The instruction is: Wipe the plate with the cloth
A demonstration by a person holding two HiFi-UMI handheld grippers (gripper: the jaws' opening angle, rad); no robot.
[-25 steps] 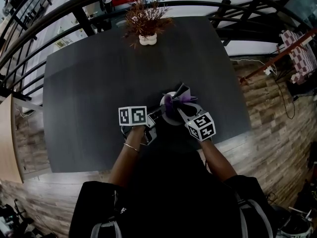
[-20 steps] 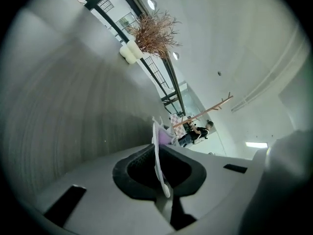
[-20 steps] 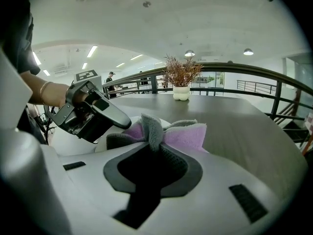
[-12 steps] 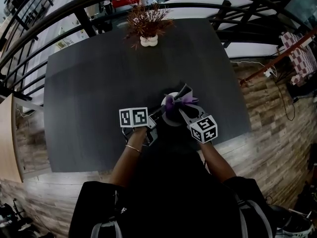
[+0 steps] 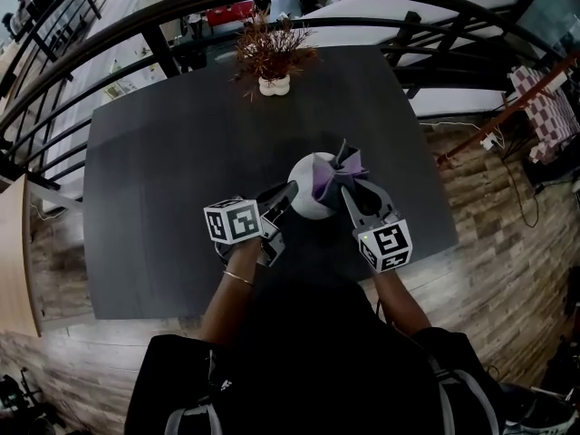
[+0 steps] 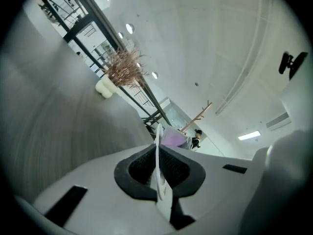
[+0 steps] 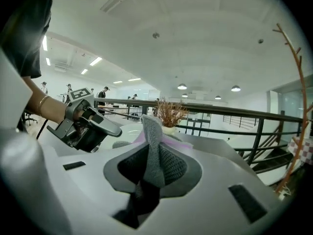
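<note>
A white plate (image 5: 311, 188) is held up off the dark table (image 5: 163, 170), tilted on edge. My left gripper (image 5: 283, 198) has just closed its jaws and is shut on the plate's near left rim; the rim (image 6: 158, 173) runs edge-on between its pads. My right gripper (image 5: 348, 187) is shut on a purple and grey cloth (image 5: 336, 171), which lies against the plate's right side. In the right gripper view the grey cloth (image 7: 151, 148) stands pinched between the pads, with the left gripper (image 7: 87, 123) at the left. The purple cloth (image 6: 171, 138) shows past the rim.
A small white pot with dried brown twigs (image 5: 271, 62) stands at the table's far edge. Dark metal railings (image 5: 109, 34) curve behind the table. Wood-pattern floor (image 5: 489, 207) lies to the right. My own body covers the near table edge.
Both grippers have risen. The plate, flat on the table a second ago, is now lifted and tilted up in the left gripper. The cloth has come up with the right gripper.
</note>
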